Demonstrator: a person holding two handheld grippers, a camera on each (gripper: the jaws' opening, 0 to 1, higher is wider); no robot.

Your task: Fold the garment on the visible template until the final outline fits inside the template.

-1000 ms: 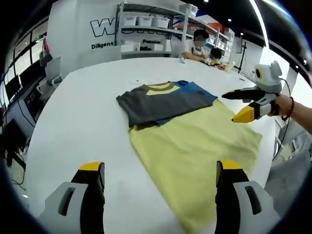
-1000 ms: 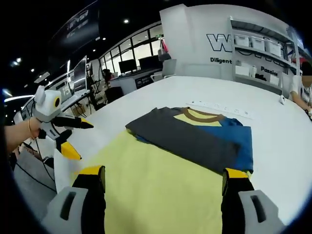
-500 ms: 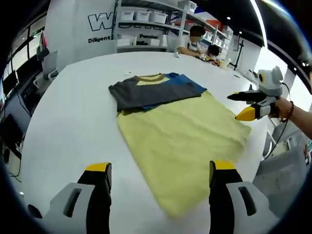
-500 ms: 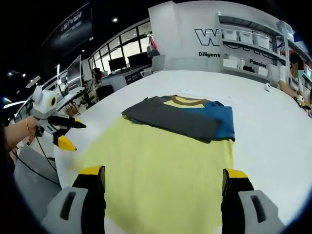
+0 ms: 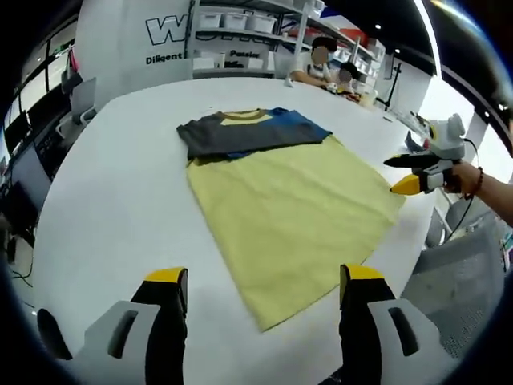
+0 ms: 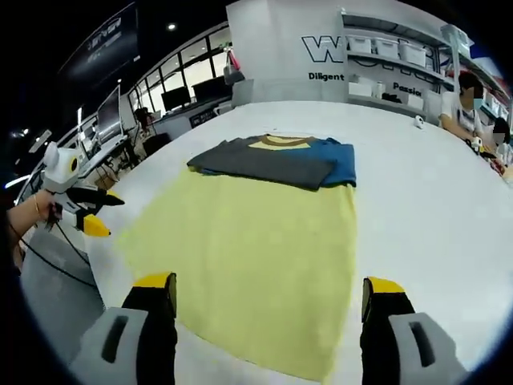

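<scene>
My left gripper [image 5: 256, 301]: jaws wide apart, holding nothing, low in frame. My right gripper [image 6: 268, 309]: jaws wide apart, empty too. One folded garment [image 5: 244, 132], grey and blue, upper centre, lying on far end of one yellow template [image 5: 292, 212]. White table [image 5: 120, 200] beneath. Two seated people [image 5: 325, 64] at top, nothing between jaws and cloth.

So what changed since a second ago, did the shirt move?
No. Both grippers pulled back from the table, so each view now takes in more of the yellow sheet. The left gripper and right gripper were open and empty before and still are. The folded shirt stayed put at the sheet's far end, on the white table.
</scene>
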